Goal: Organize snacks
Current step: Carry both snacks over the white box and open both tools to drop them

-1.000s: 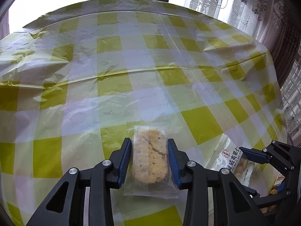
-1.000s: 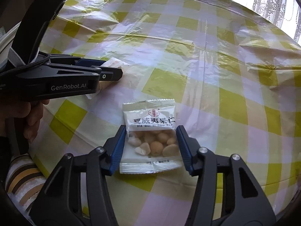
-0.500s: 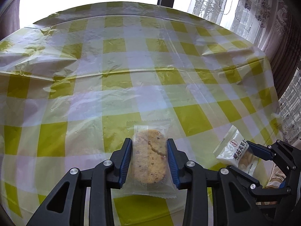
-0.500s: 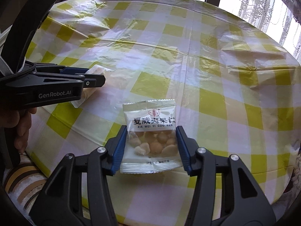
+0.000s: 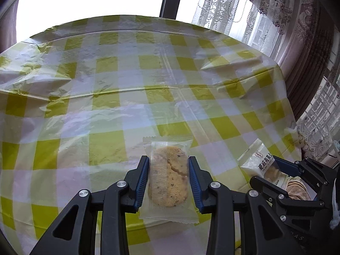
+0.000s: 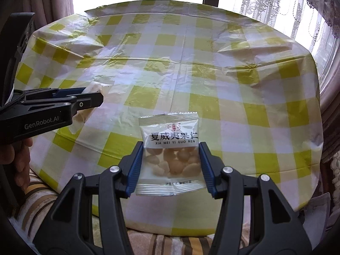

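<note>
Your left gripper (image 5: 167,180) is clamped on the cookie packet (image 5: 169,182), blue pads pressing both long sides of the clear wrapper, and the packet hangs clear above the near edge of the worktop (image 5: 127,85). You can see a pale, speckled cookie through the film, with the crimped seams sticking out above and below the pads. Over on your other side, your right gripper (image 6: 169,165) is clamped on the nut packet (image 6: 170,153), a white pouch with a clear window full of pale round kernels and dark lettering across the top half. It sits upright between the pads, label facing the camera, also held up off the worktop near its front edge. From the left wrist view the nut packet shows at the lower right, poking out of the right gripper's pads. From the right wrist view your left gripper comes in from the left edge with the cookie packet's pale wrapper showing past its tip, and your hand (image 6: 14,157) wraps the handle below it. The yellow and white checked cloth (image 6: 191,74) covers the whole round worktop, creased and shiny. Lace curtains (image 5: 244,10) hang by the bright window behind.
</note>
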